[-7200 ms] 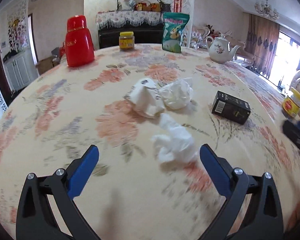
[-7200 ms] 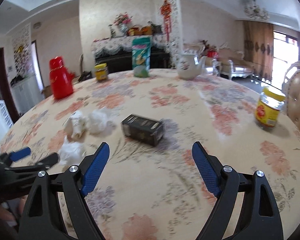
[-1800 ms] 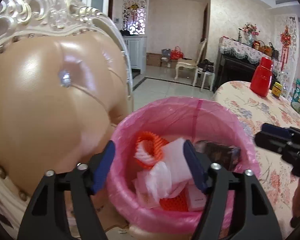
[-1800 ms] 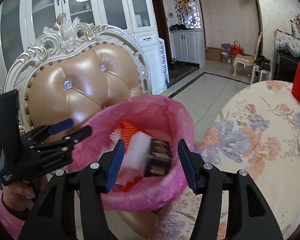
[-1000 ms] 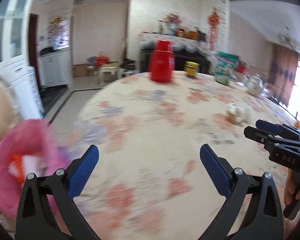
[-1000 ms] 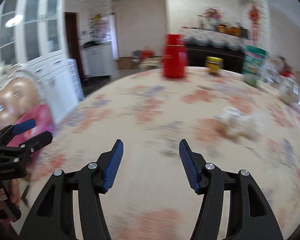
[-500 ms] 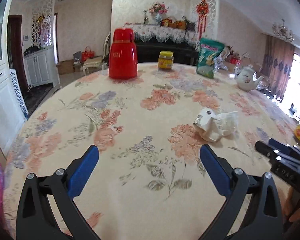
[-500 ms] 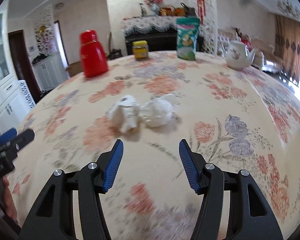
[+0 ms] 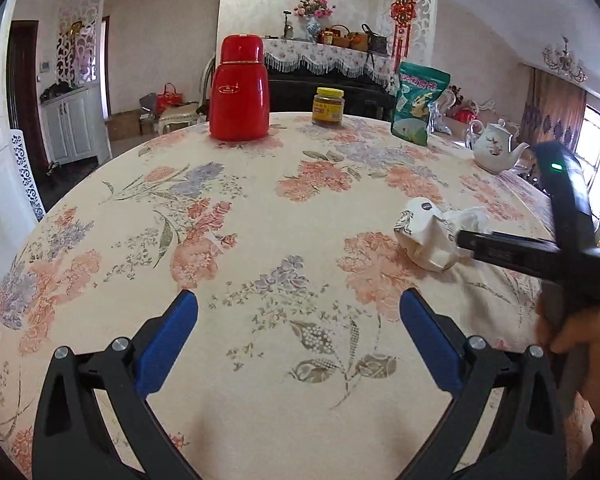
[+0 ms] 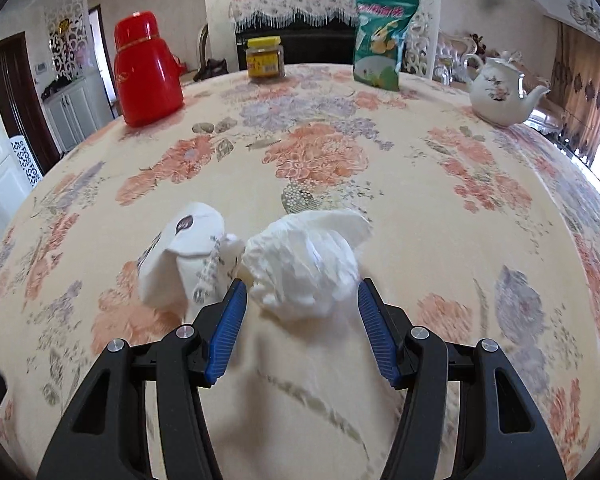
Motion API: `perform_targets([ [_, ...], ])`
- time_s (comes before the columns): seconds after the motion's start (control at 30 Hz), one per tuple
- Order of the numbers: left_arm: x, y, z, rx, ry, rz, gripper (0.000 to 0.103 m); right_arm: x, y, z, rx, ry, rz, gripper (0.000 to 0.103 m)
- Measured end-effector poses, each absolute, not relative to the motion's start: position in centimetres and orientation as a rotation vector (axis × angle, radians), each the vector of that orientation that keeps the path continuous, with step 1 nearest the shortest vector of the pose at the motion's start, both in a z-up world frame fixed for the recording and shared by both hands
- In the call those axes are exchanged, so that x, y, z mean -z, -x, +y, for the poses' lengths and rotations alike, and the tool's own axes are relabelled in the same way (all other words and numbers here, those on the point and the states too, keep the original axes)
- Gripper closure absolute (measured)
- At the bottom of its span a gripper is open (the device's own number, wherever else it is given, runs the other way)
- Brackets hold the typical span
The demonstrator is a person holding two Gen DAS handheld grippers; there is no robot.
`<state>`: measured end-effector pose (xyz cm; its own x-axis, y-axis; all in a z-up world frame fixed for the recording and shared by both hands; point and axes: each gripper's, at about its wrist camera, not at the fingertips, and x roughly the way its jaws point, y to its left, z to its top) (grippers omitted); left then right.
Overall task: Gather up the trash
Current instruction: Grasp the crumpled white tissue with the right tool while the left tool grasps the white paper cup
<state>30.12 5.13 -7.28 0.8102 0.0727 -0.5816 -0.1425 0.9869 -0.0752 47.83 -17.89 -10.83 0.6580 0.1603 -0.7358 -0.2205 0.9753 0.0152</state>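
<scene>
A crumpled white tissue [image 10: 304,260] lies on the floral tablecloth [image 10: 440,216], just beyond the tips of my right gripper [image 10: 300,292], whose jaws stand open on either side of its near edge. Touching it on the left is a crushed white paper cup [image 10: 180,256]. In the left wrist view the cup [image 9: 424,236] and the tissue [image 9: 472,216] lie at the right, partly behind the right gripper's black body [image 9: 540,248] and the hand holding it. My left gripper [image 9: 298,312] is open over bare cloth, well left of the trash.
At the table's far side stand a red thermos [image 10: 146,68], a yellow-lidded jar [image 10: 265,58], a green snack bag [image 10: 382,36] and a white teapot [image 10: 500,92]. The table edge curves off at the left, with white cabinets [image 9: 4,160] beyond.
Both grippers swung from the pink bin back over the table. Over the last half second my right gripper closed in on the tissue, which now sits at its fingertips; the left barely moved.
</scene>
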Motion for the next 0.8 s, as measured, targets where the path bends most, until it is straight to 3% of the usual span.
perform_targets([
  [0.1, 7.0, -29.9, 5.2, -0.111, 0.111, 0.605, 0.005, 11.2, -48.8, -17.3, -0.204, 0.097, 0.846, 0.05],
  [0.13, 7.0, -29.8, 5.2, -0.111, 0.112, 0.604, 0.005, 11.3, -48.9, -17.3, -0.203, 0.086, 0.854, 0.063],
  [0.17, 7.0, -29.8, 5.1, -0.111, 0.112, 0.604, 0.005, 11.4, -48.8, -17.5, -0.196, 0.08, 0.86, 0.069],
  [0.2, 7.1, -29.8, 5.2, -0.113, 0.112, 0.605, 0.005, 11.4, -48.6, -17.9, -0.199, 0.053, 0.867, 0.085],
  [0.23, 7.1, -29.8, 5.2, -0.114, 0.11, 0.607, 0.005, 11.3, -48.3, -18.2, -0.206, 0.032, 0.865, 0.089],
  [0.8, 6.3, -31.6, 0.4, -0.028, 0.026, 0.676, 0.005, 8.8, -36.4, -24.6, -0.131, -0.078, 0.667, 0.093],
])
